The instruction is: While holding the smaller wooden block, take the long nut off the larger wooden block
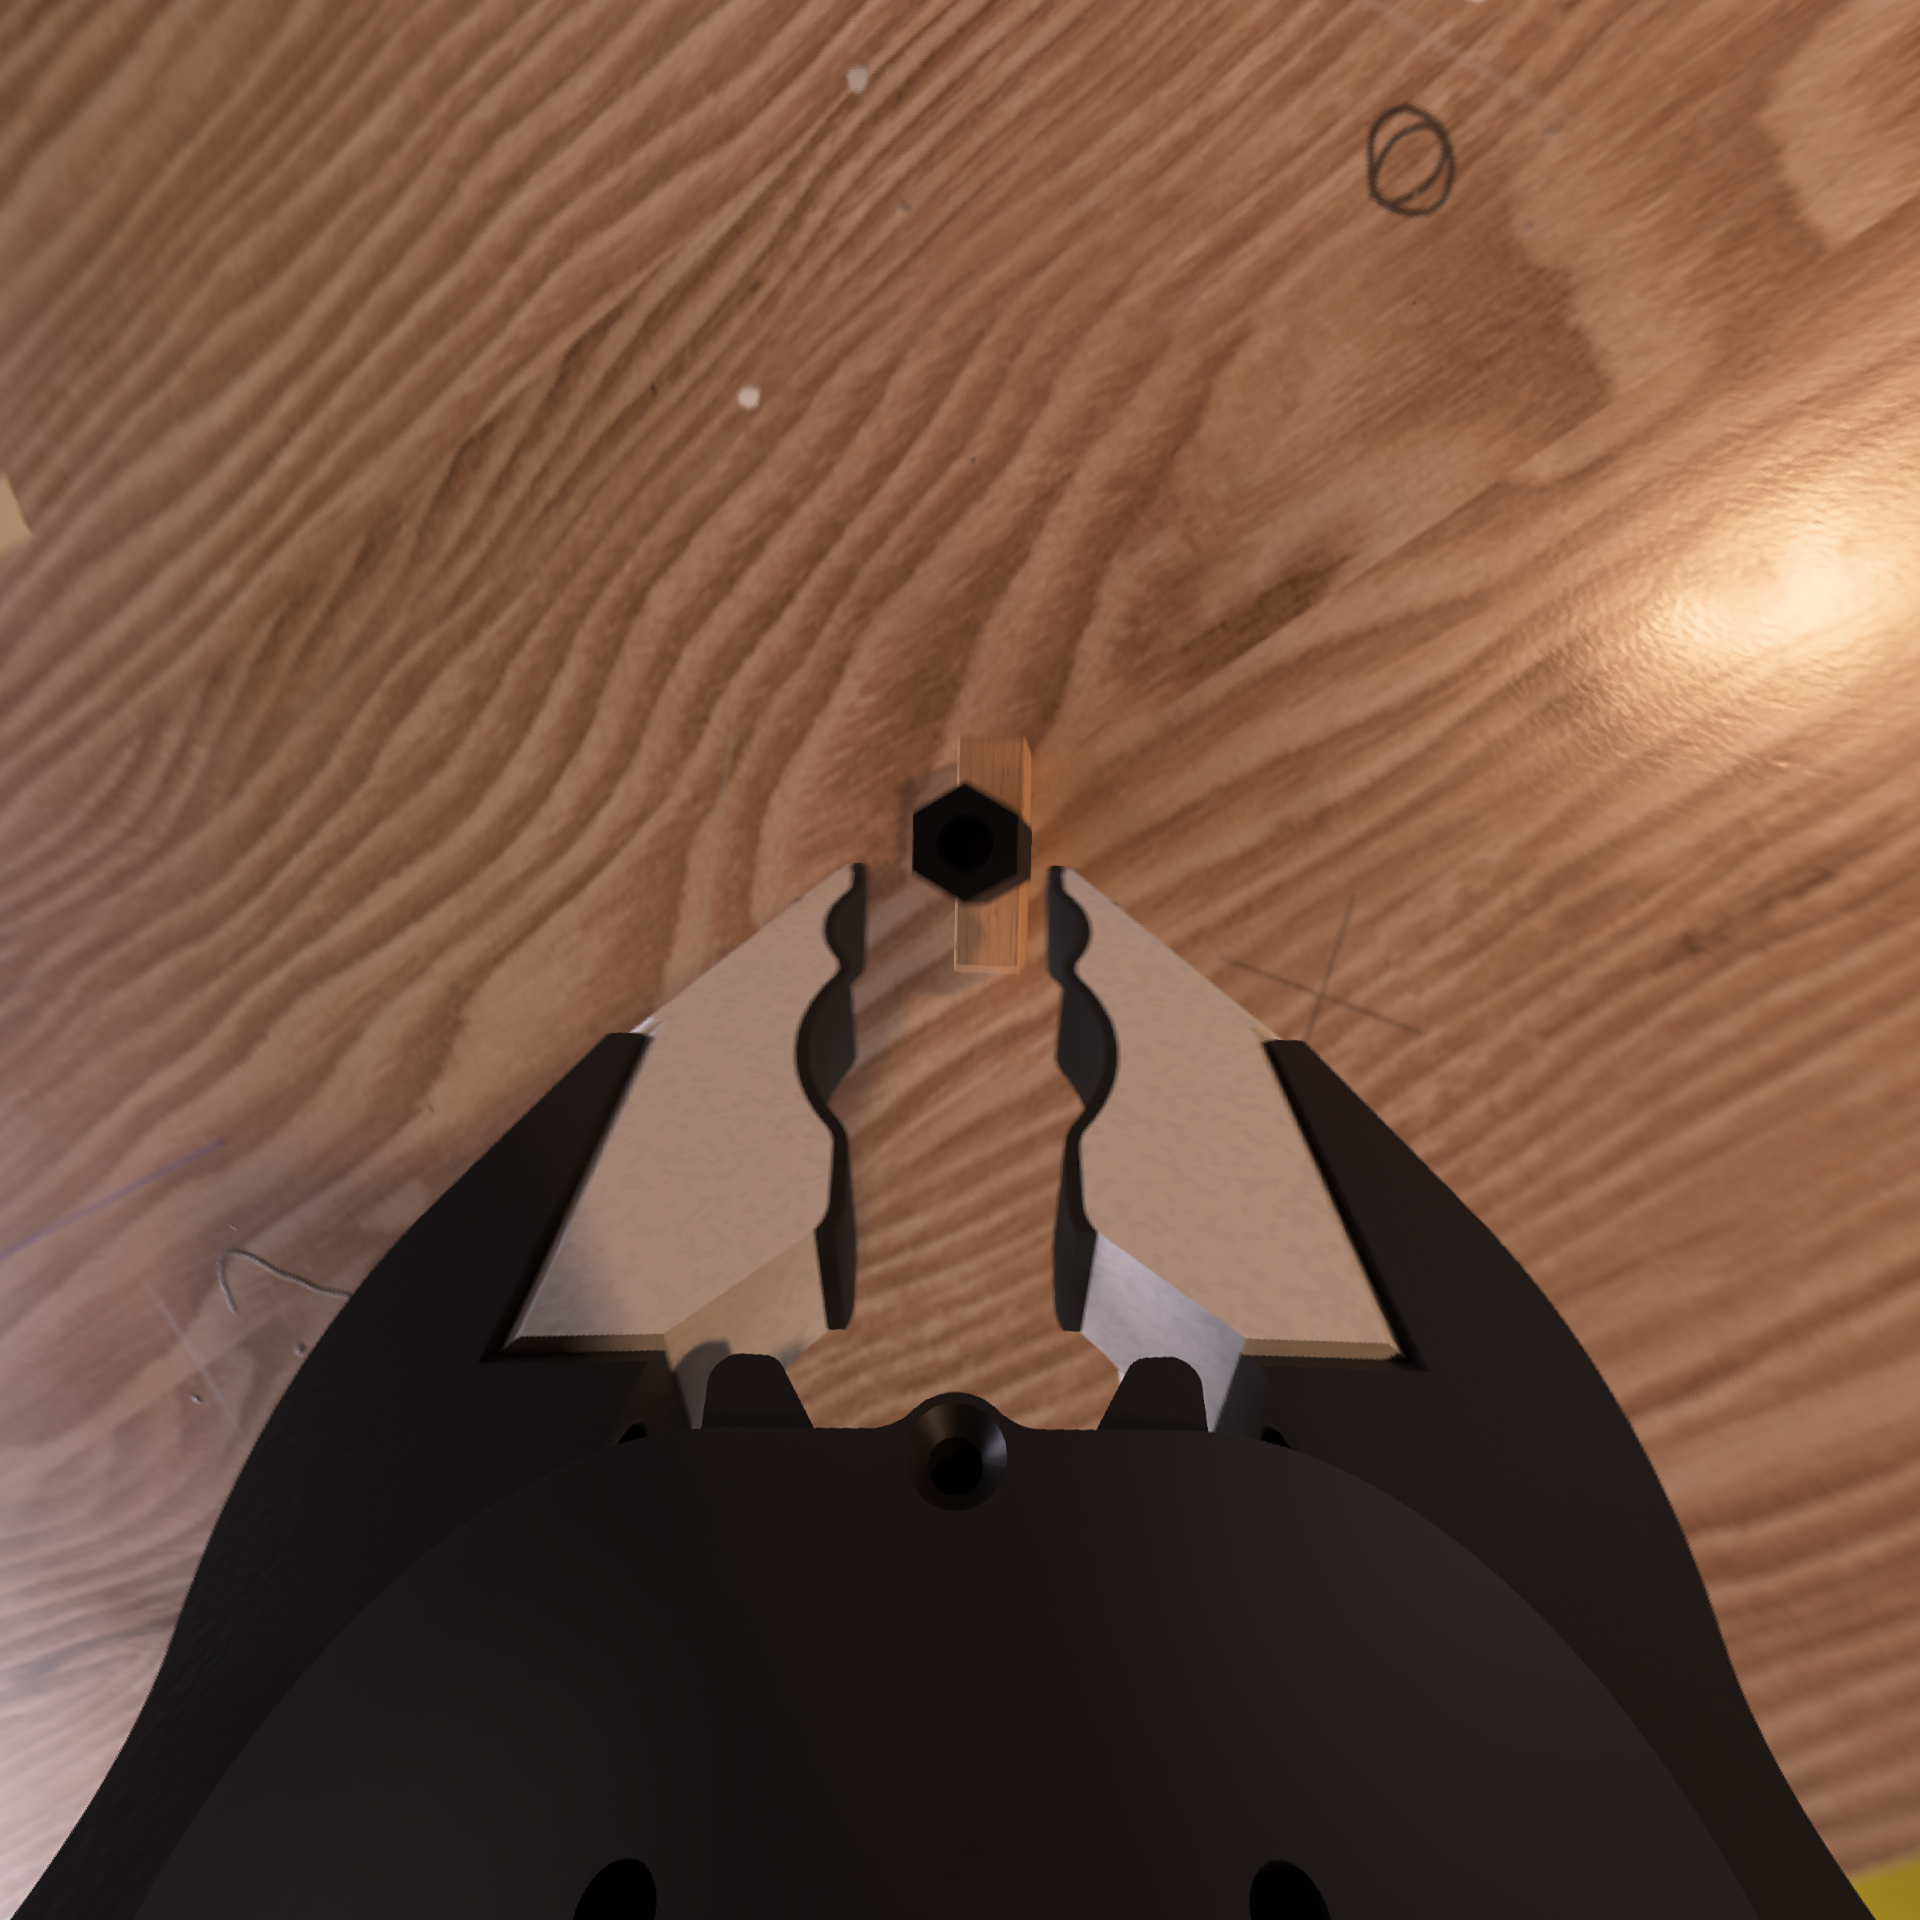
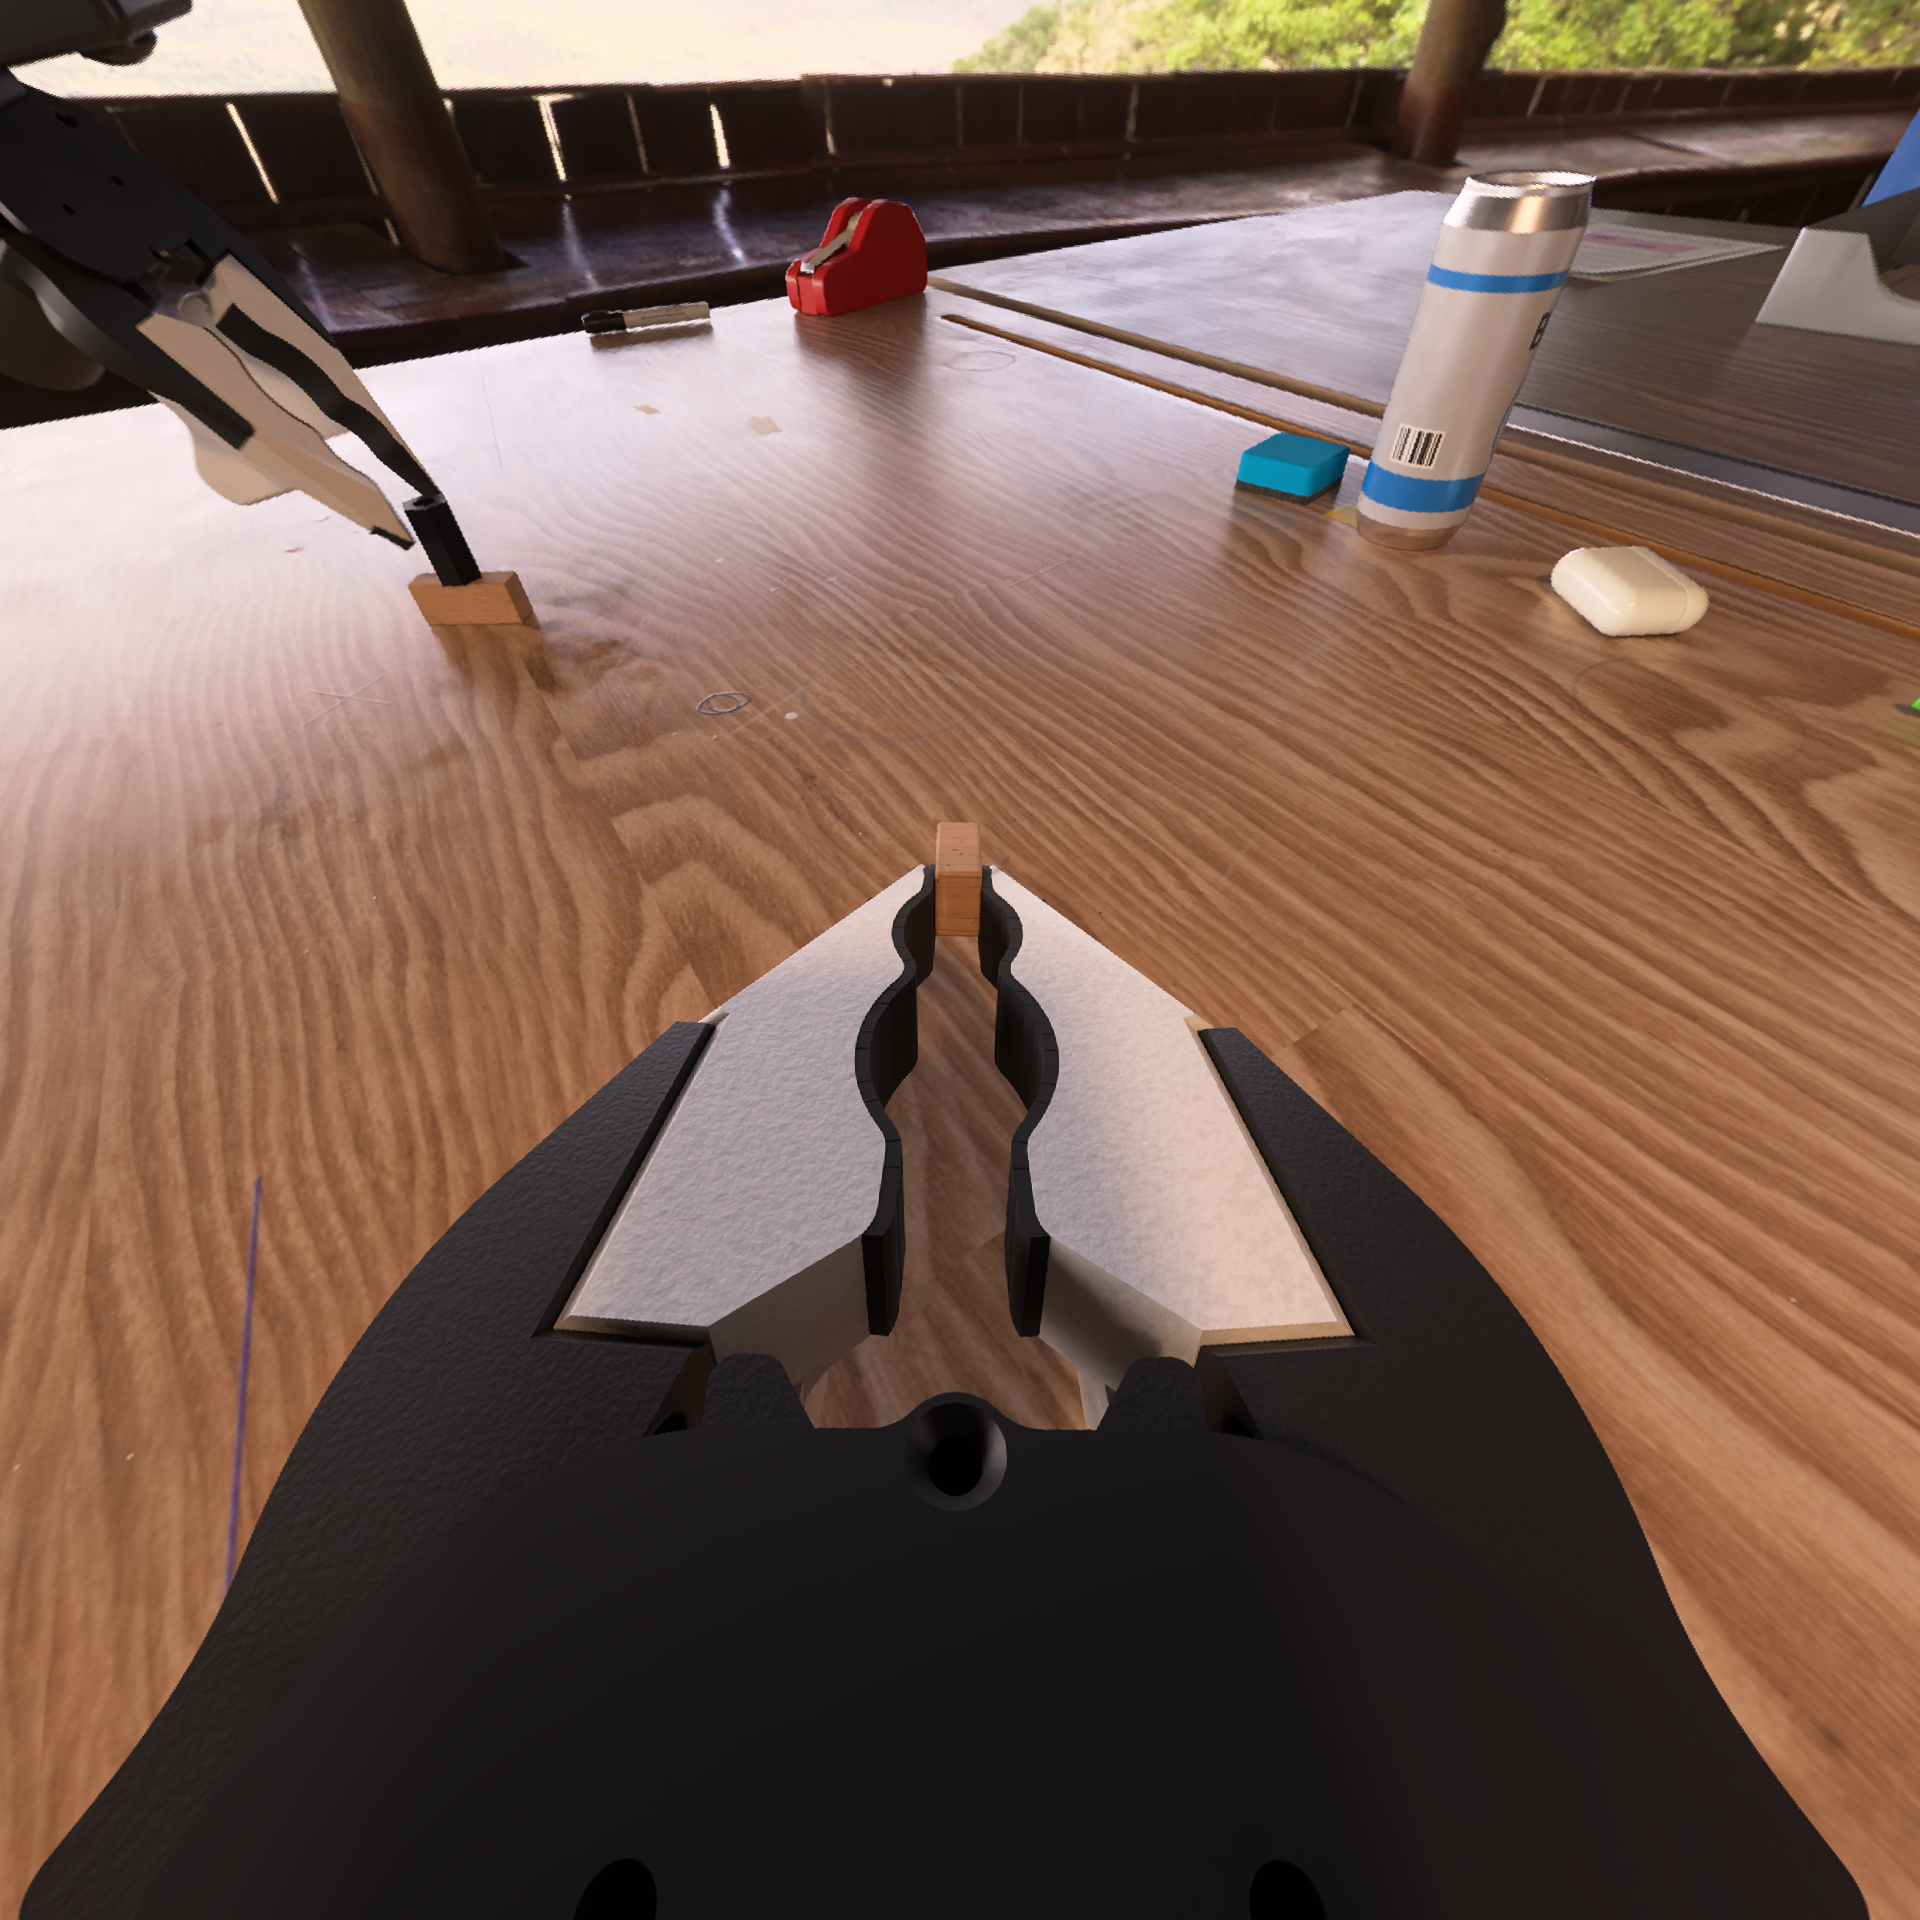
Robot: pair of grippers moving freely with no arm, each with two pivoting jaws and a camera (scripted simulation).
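Directly ahead of spread left tool (image 1: 954,873) tips: long nut (image 1: 966,842), upright on larger wooden block (image 1: 992,925).

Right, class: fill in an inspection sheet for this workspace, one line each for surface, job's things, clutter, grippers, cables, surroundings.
Surface: wooden table, pencil marks on it.
Job's things: long black nut upright on larger wooden block; smaller wooden block clamped.
Clutter: red tape dispenser, marker, blue eraser, can, white case.
Grippers: left gripper open above the nut; right gripper shut on the smaller block.
Cables: nothing seen.
Surroundings: dark railing, wooden posts, greenery beyond.
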